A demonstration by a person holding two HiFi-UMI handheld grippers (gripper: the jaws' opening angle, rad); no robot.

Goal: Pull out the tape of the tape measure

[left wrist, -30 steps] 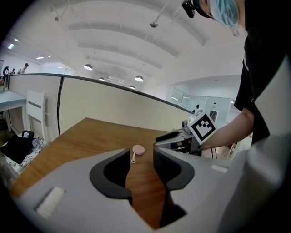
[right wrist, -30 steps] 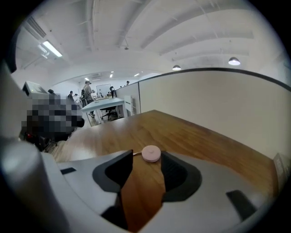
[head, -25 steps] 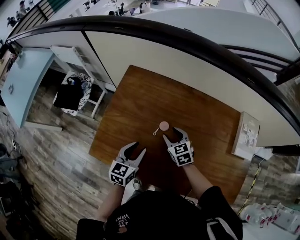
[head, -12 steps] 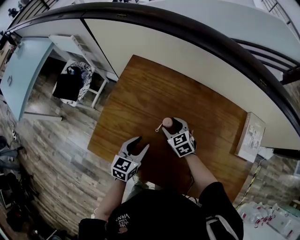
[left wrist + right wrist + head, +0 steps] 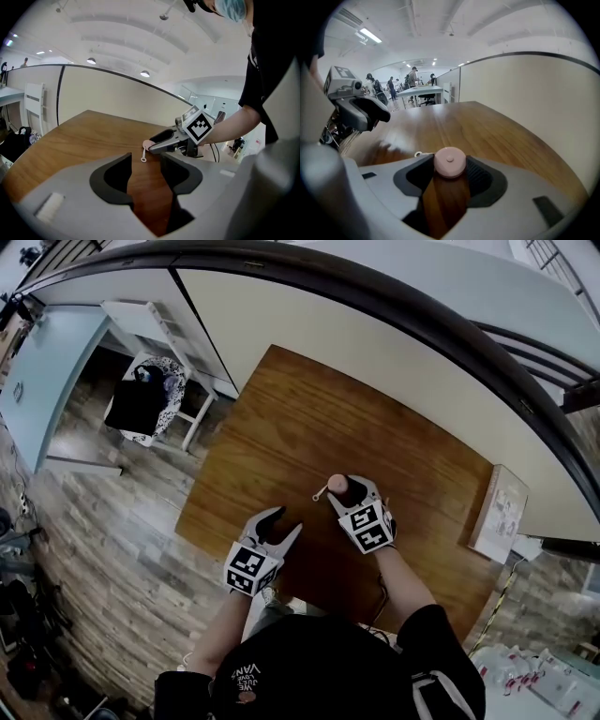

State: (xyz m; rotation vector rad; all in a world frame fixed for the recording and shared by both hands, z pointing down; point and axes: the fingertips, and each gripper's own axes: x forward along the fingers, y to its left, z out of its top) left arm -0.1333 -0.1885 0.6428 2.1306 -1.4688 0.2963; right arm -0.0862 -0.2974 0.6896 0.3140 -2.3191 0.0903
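A small round pink tape measure (image 5: 337,487) lies on the wooden table (image 5: 309,418), and its tape end with a metal ring (image 5: 319,495) pokes out to the left. My right gripper (image 5: 345,491) has just been opening and stands open. The tape measure (image 5: 450,161) sits between its two tips, and I see no squeeze on it. My left gripper (image 5: 286,519) hovers near the table's front edge, left of and nearer than the ring (image 5: 143,159). Its jaws have just been opening and nothing is between them. From the left gripper view the right gripper (image 5: 152,143) is straight ahead.
A flat book-like box (image 5: 495,512) lies at the table's right edge. A pale partition wall runs along the far side. On the floor at the left stands a white chair with a black bag (image 5: 141,409). Bare wood stretches beyond the tape measure.
The right gripper has slid forward from just short of the tape measure, and its jaws now flank it. The left gripper stays in about the same place with its jaws a little wider.
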